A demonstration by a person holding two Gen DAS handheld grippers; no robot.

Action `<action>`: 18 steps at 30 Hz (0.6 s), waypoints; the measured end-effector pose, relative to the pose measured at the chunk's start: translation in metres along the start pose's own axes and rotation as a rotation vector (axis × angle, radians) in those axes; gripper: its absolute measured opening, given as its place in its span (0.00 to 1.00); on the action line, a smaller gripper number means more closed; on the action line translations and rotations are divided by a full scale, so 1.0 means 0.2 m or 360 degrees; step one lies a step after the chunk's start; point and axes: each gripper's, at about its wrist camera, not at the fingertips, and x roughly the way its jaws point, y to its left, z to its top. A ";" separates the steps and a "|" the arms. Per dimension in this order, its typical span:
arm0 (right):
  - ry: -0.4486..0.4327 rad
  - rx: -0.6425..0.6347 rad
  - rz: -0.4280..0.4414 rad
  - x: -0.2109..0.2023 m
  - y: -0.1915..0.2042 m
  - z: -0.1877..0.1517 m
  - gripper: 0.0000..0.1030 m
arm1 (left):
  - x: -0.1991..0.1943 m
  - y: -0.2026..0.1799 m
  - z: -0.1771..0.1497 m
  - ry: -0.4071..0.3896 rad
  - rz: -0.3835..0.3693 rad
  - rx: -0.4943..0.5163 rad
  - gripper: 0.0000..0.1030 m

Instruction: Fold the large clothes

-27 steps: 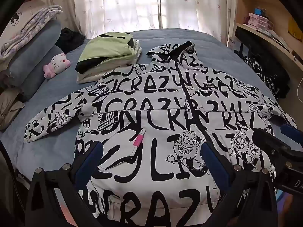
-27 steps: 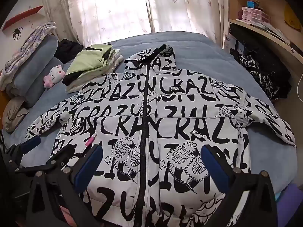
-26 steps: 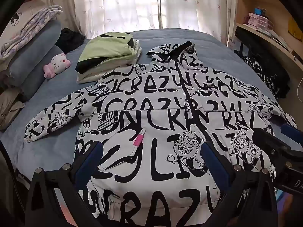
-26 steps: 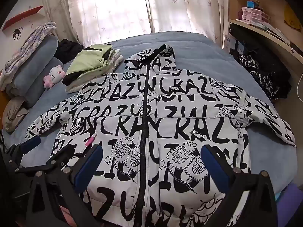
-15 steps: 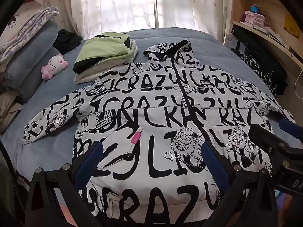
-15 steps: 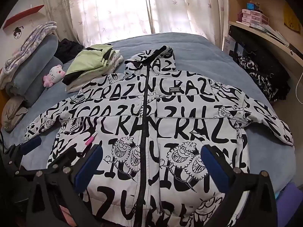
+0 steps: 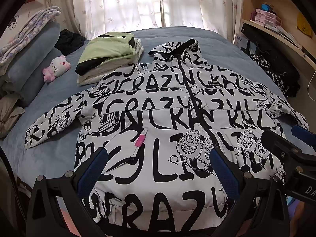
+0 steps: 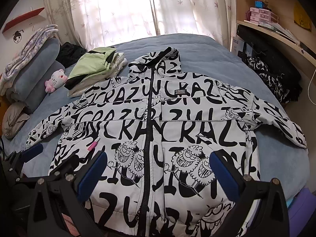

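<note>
Printed jacket [image 7: 158, 138] flat on bed [image 7: 217, 41], zipped, sleeves spread. Left gripper [image 7: 158, 174], right gripper [image 8: 158, 174] hover over hem, jaws wide, empty. We advise pinching sleeve cuffs first, folding inward squarely.

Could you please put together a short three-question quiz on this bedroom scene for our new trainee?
1. True or false: the printed jacket lies spread flat on the bed, zipped shut.
2. What sits on the bed just beyond the jacket's shoulder on the pillow side? A) the folded green garment B) a laptop C) a shoe
3. How do the jaws of the left gripper and the right gripper stand?

Key: 1 true; 2 A; 3 both wide open, holding nothing.
</note>
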 end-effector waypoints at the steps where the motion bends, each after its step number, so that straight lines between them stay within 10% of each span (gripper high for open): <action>1: 0.0000 0.0007 -0.0002 0.00 0.00 -0.01 1.00 | 0.00 0.00 0.00 0.0000 -0.0001 -0.0002 0.99; 18: 0.0025 0.0022 0.0015 0.04 -0.02 -0.04 1.00 | 0.01 -0.03 -0.08 0.0040 0.0010 -0.0010 0.99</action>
